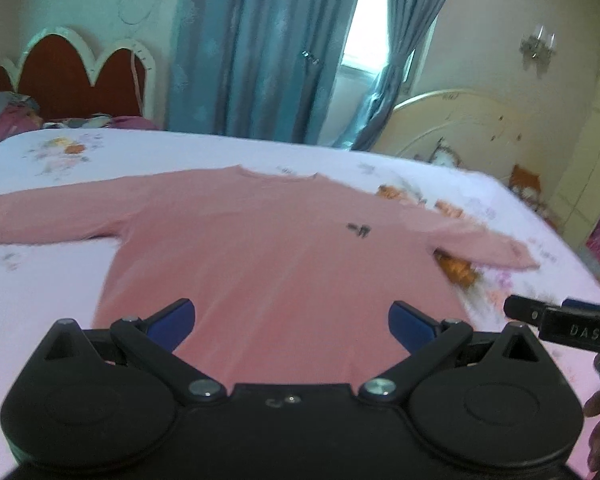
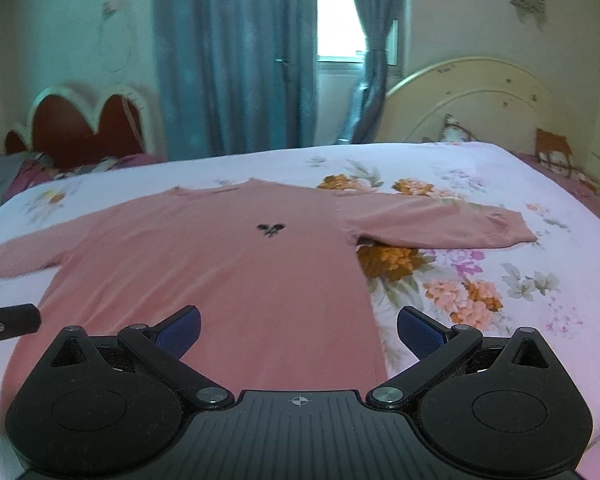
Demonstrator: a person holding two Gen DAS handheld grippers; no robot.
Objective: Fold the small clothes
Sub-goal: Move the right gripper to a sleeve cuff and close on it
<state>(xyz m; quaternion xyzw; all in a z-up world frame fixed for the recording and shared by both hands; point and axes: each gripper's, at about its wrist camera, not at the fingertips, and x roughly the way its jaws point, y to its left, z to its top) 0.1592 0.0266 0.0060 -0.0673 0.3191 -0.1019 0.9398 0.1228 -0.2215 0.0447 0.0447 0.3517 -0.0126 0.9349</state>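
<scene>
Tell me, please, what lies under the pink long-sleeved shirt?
The pink long-sleeved shirt lies spread flat on a white floral bedsheet. The sheet's flower print shows beside it; anything beneath the fabric is covered.

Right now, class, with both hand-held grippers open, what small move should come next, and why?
Probably lower the right hand-held gripper onto the pink long-sleeved shirt at its near hem: the shirt lies flat and unfolded on the floral bedsheet, and nothing is gripped yet.
</scene>
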